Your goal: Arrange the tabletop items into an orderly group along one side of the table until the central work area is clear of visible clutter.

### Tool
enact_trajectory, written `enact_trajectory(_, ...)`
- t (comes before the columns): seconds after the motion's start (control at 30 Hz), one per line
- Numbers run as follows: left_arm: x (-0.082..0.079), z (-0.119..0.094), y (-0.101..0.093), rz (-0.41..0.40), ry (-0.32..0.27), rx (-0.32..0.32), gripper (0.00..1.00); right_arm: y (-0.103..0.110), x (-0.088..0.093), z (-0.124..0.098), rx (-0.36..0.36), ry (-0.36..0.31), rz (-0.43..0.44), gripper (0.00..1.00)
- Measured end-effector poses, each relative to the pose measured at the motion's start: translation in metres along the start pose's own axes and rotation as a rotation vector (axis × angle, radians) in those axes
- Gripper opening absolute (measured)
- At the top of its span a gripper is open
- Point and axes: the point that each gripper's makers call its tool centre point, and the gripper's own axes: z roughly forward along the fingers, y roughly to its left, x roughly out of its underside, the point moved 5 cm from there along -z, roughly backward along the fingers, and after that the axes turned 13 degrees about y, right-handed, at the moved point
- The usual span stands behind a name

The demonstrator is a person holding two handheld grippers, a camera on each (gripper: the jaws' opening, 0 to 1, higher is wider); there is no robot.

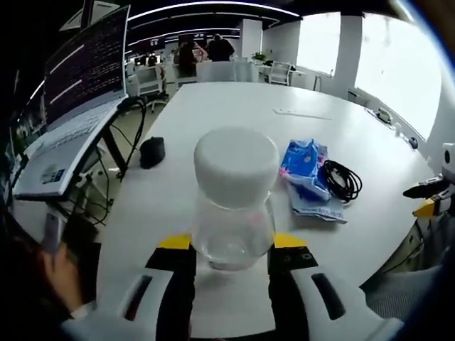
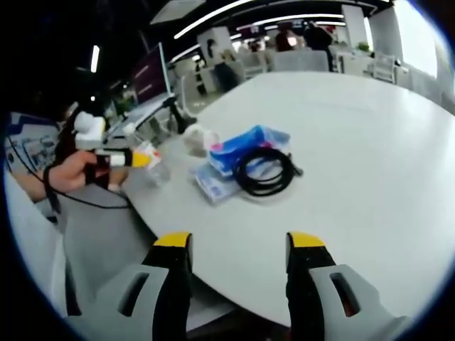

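A clear jar [image 1: 234,227] with a wide white cap stands on the white table [image 1: 234,106] near its front edge. My left gripper [image 1: 232,241] is shut on the jar's body, its yellow-tipped jaws pressing both sides. A blue snack packet [image 1: 304,162] lies to the right, on top of a flat printed pouch [image 1: 318,206], with a coiled black cable [image 1: 342,180] beside it. My right gripper [image 2: 239,241] hangs open over the table edge, nothing between its jaws. Ahead of it lie the cable [image 2: 264,170] and the blue packet [image 2: 245,144]. A hand holds the left gripper [image 2: 138,160] at the left.
An open laptop [image 1: 75,106] sits on a stand left of the table. A small black object [image 1: 152,151] lies near that edge. A thin white strip [image 1: 302,114] rests farther back. The right gripper [image 1: 429,199] shows at the right edge. Chairs and people are far behind.
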Motion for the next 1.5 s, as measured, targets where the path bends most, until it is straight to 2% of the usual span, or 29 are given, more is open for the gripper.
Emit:
enact_trajectory(0.3, -0.007, 0.004, 0.011, -0.041, 0.002, -0.008, 0.38, -0.003, 0.001, -0.001, 0.008, -0.002, 0.007, 0.51)
enact_trajectory(0.67, -0.024, 0.017, 0.023, -0.071, 0.0, -0.007, 0.38, -0.001, -0.002, 0.002, 0.005, 0.002, -0.001, 0.51)
enact_trajectory(1.13, -0.039, 0.025, 0.029, -0.111, 0.001, -0.012, 0.38, -0.006, 0.0, -0.002, 0.012, -0.001, 0.008, 0.51)
enact_trajectory(1.5, -0.057, 0.038, 0.034, -0.125, 0.0, -0.015, 0.39, -0.004, 0.005, 0.001, 0.009, 0.009, 0.014, 0.51)
